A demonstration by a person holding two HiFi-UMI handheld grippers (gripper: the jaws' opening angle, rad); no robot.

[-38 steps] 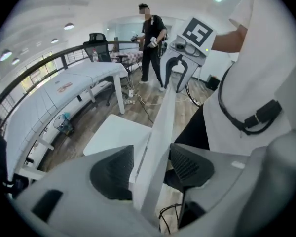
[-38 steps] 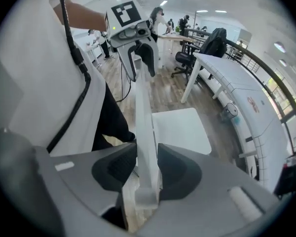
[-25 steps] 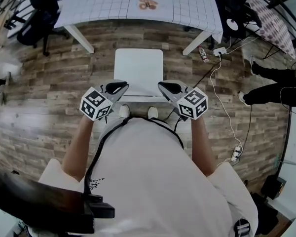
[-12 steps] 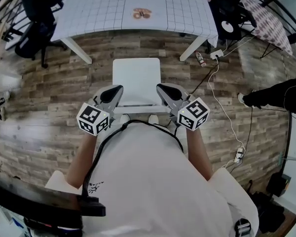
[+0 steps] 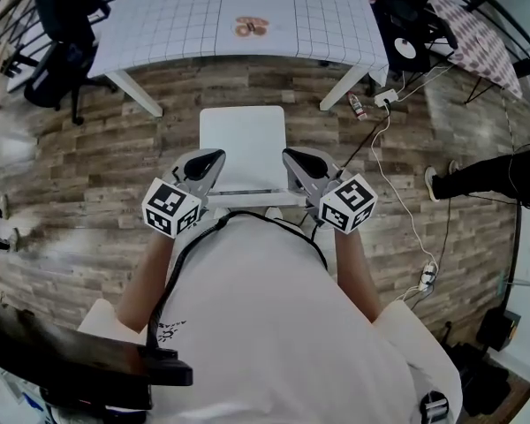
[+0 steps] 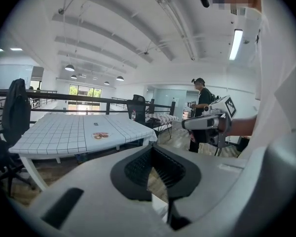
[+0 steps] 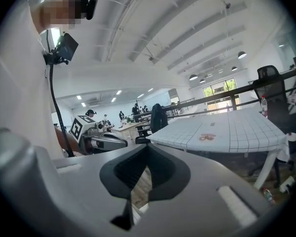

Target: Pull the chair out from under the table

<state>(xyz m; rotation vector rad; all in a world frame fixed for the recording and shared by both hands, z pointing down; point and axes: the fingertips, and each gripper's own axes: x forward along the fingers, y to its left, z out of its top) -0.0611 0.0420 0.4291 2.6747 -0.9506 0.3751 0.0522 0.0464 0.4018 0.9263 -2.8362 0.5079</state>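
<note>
The white chair (image 5: 243,138) stands on the wood floor, clear of the table (image 5: 185,16) with the grid cloth, its back rail (image 5: 247,192) nearest my body. My left gripper (image 5: 214,157) hovers over the chair's rear left corner and my right gripper (image 5: 290,157) over its rear right corner. Both are shut with nothing between the pads. In the left gripper view the closed jaws (image 6: 155,174) point toward the table (image 6: 74,132), with the right gripper (image 6: 209,122) alongside. The right gripper view shows its closed jaws (image 7: 143,174) and the left gripper (image 7: 96,138).
A small orange item (image 5: 245,26) lies on the table. A black office chair (image 5: 57,60) stands at the left. White cables and a power strip (image 5: 422,274) trail over the floor at the right, beside a bottle (image 5: 358,106). Another person's legs (image 5: 486,177) are at the right edge.
Both grippers have lifted slightly over the chair's back. The chair stays where it was. The person at the right has shifted their legs.
</note>
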